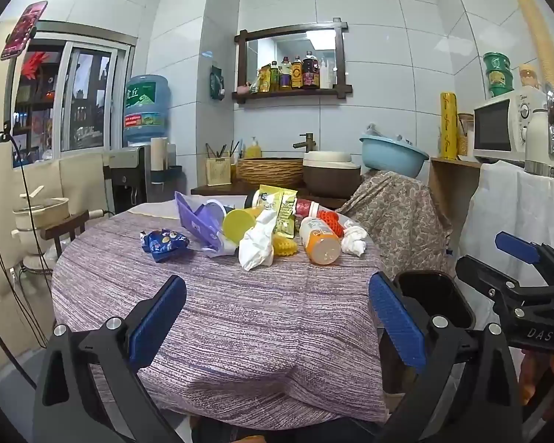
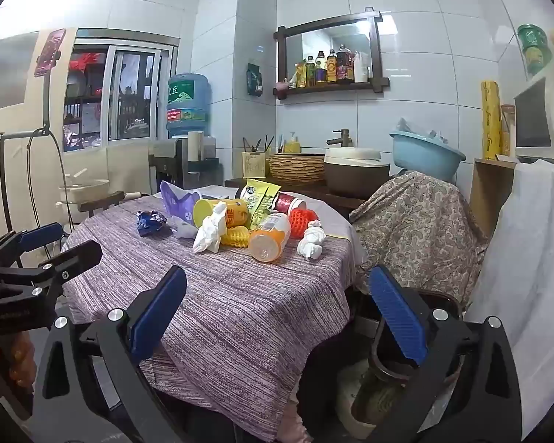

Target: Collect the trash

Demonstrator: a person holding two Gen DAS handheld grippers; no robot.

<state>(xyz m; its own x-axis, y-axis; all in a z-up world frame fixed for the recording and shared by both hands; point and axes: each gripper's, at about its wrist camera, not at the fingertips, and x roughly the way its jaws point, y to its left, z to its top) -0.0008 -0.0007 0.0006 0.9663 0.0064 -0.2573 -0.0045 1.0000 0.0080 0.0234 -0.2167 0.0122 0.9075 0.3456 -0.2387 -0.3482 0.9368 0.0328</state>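
So both grippers hang in front of the table (image 1: 218,317) with nothing in them. The left gripper (image 1: 277,317) has its blue pads spread wide over the purple striped cloth, and the right gripper (image 2: 277,317) is spread just as wide, empty too.

All the trash sits bunched together at the far side of the tabletop, well apart from both claws. From left to right: a crumpled blue snack wrapper (image 1: 163,243), a purple pouch (image 1: 199,221), a yellow cup (image 1: 238,224) on its side, a wad of white tissue (image 1: 256,245), a yellow foam net (image 1: 284,247), a green-yellow packet (image 1: 282,208), an orange bottle (image 1: 319,240) lying down with its base toward the camera, a red foam net (image 1: 330,221) and a second balled tissue (image 1: 354,240) (the tissue wad leans right against the cup).

A black bin (image 1: 434,302) stands just beside the table's right edge, low down, partly behind the left gripper's right finger.
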